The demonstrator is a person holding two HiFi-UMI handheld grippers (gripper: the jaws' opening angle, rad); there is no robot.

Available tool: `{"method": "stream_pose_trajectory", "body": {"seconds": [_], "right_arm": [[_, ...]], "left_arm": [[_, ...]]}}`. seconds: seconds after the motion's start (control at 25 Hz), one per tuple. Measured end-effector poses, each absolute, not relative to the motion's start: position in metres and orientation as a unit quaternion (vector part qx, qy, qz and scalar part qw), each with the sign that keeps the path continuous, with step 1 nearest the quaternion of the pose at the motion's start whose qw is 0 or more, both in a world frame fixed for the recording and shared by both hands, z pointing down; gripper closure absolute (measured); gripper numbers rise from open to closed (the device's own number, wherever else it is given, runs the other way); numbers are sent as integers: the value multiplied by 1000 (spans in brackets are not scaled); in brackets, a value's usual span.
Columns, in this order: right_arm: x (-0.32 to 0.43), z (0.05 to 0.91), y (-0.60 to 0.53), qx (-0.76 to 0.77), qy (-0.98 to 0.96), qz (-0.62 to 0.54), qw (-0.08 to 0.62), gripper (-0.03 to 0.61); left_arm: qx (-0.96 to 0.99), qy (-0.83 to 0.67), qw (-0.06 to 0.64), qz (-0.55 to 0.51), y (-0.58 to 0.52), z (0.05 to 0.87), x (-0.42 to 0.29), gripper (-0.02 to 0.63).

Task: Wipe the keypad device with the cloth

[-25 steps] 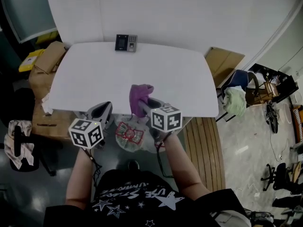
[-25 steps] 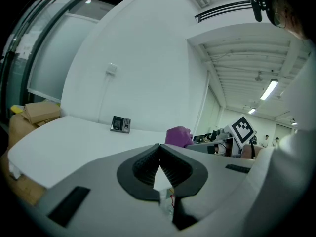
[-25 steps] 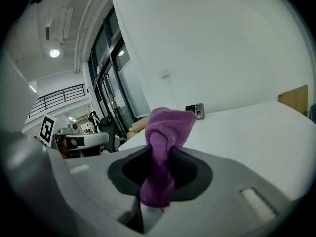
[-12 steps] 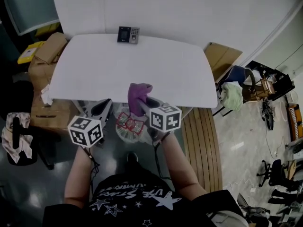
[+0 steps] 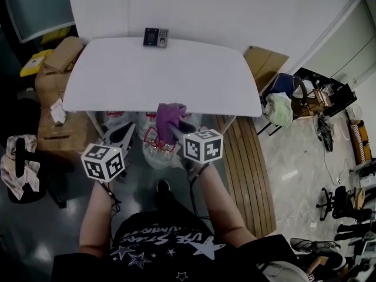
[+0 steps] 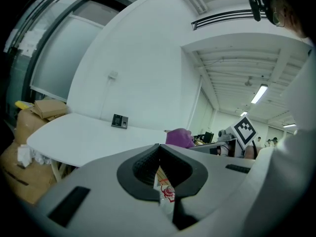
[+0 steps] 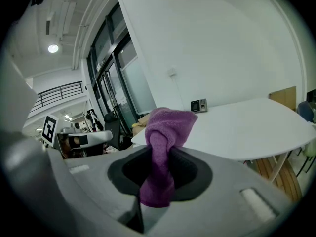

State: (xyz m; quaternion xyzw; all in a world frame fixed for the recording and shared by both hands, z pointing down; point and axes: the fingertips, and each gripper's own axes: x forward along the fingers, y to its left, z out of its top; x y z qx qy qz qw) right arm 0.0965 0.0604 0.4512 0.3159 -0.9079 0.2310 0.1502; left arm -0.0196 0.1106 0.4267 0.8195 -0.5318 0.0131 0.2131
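The right gripper point(image 7: 160, 156) is pinching the purple cloth point(image 7: 167, 126) between its jaws. The left gripper point(image 6: 158, 158) is holding its jaws together, empty. Both are hovering off the near edge of the white table point(image 5: 194, 84); the keypad device point(image 5: 156, 37) is sitting at its far edge.

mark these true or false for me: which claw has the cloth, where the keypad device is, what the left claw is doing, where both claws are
1. The right claw is shut on the purple cloth. True.
2. The keypad device sits at the near edge of the table, right beside the claws. False: it is at the far edge, by the wall.
3. The left claw grips a second cloth. False: its jaws are together with nothing between them.
4. Both claws are held short of the table's near edge. True.
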Motion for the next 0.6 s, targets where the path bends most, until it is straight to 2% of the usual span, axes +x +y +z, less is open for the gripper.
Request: {"method": "stream_pose_trajectory", "body": {"seconds": [0.6], "right_arm": [[96,449,162,331,-905,223,147,483]], "left_arm": [[822,-531,208,-2,212,427,-28,607]]}}
